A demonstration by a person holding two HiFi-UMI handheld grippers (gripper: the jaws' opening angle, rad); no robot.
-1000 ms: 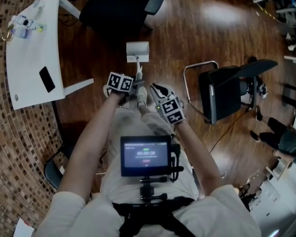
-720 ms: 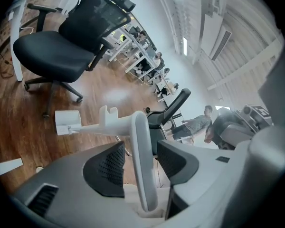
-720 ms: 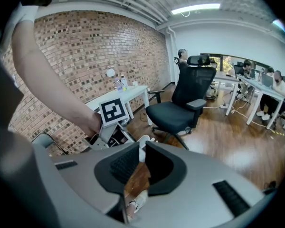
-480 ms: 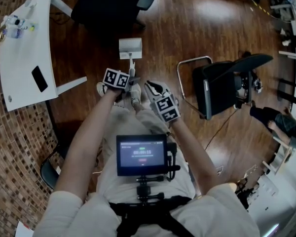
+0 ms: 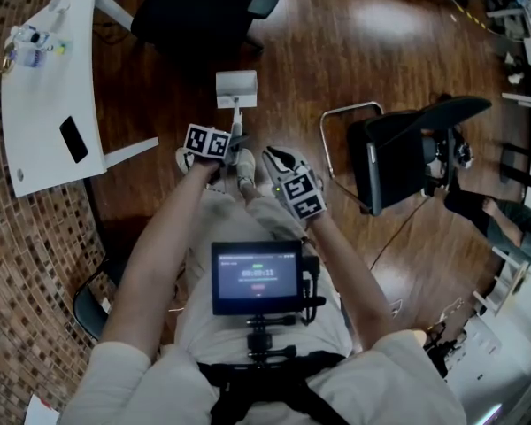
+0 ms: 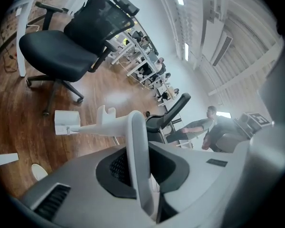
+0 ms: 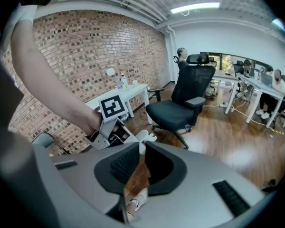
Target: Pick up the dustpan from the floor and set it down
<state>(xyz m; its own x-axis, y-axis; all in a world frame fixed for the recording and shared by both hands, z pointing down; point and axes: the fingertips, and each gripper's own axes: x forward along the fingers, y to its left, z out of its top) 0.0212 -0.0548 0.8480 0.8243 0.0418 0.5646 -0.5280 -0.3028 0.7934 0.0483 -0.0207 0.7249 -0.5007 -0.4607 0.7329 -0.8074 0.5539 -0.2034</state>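
Dark polished wood floor (image 5: 336, 69) spread below the person in the head view, with a white table (image 5: 44, 104) at the left and a black office chair (image 5: 203, 7) at the top. The white dustpan (image 5: 236, 88) sat on the floor near that chair, its long handle (image 5: 237, 120) running back to the left gripper (image 5: 234, 140). The right gripper (image 5: 271, 159) hung just beside it, apart from the handle.

From the left gripper view, the jaws were closing on the handle, which filled the gap between them. The pan lay flat on the boards beyond.

From the right gripper view, the jaws stood nearly together with only a thin slit between them and nothing in it. Floor and a shoe (image 7: 135, 201) showed through the slit. The left gripper's marker cube (image 7: 111, 107) sat ahead.
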